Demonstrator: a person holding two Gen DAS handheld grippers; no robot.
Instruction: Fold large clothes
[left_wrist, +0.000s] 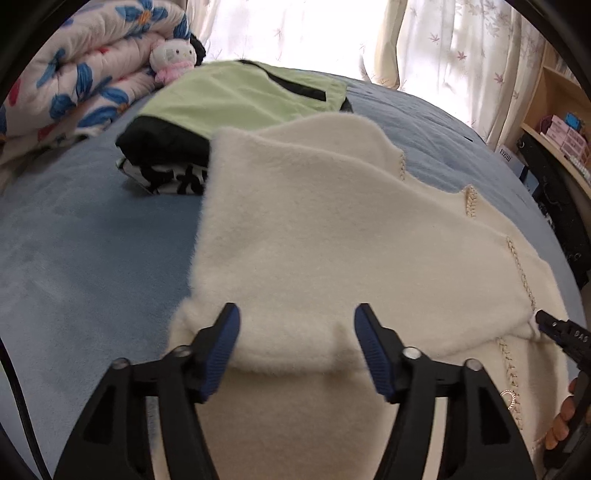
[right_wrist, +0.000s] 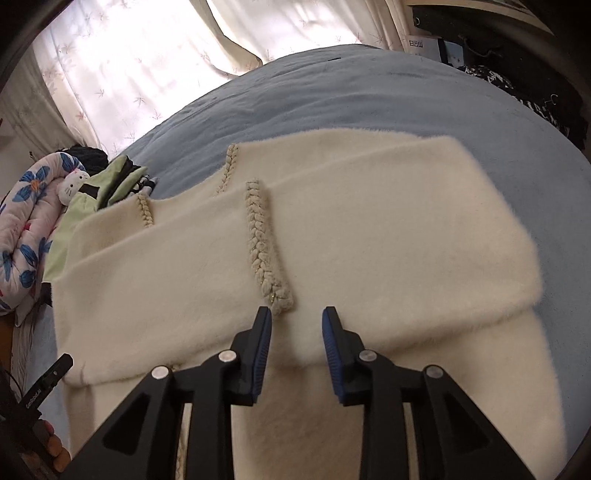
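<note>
A cream fuzzy sweater with braided trim lies on the blue bed, its upper half folded down over the lower. My left gripper stands open over the near fold edge; the cloth lies below its blue pads and they do not touch it. My right gripper is narrowly closed on the same fold edge of the sweater, just right of the trim's end. In the left wrist view the cloth is pulled to a point at the right gripper's tip.
A stack of folded clothes, green on black, sits behind the sweater. A floral quilt and a plush toy lie at the bed's far left. Curtains hang behind, shelves stand right.
</note>
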